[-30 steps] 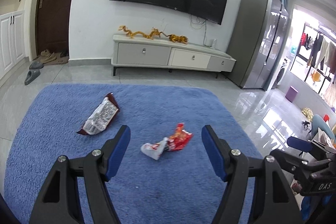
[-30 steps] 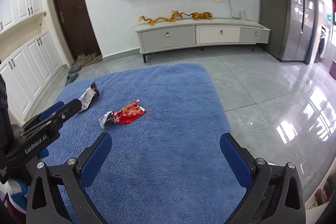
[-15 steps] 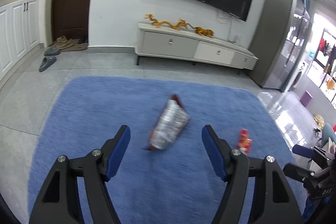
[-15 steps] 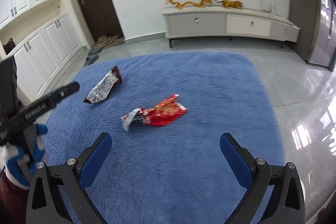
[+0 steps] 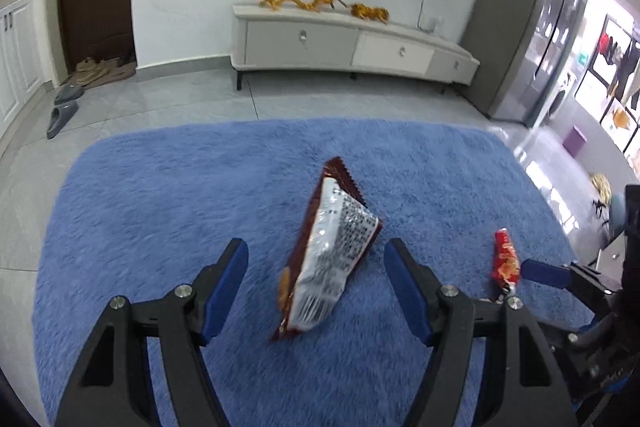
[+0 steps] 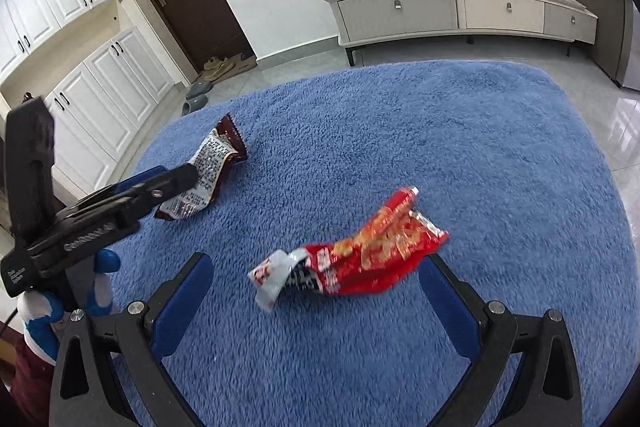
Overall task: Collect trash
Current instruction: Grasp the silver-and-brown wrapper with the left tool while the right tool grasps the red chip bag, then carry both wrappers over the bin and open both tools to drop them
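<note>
— both grippers have dropped closer since a second ago; the brown-and-silver snack wrapper [image 5: 328, 259] now sits between the left gripper [image 5: 316, 267]'s blue pads, and the red snack wrapper [image 6: 360, 255] between the right gripper [image 6: 316, 281]'s.

— are the tongs holding anything?

— no. both stand well open, empty, above the blue rug [image 5: 160, 195] where both wrappers lie, well apart.

— how should each close?

— probably lower until the pads straddle the crumpled middle, then pinch the foil rather than rug pile, since thin film may slip out.
</note>
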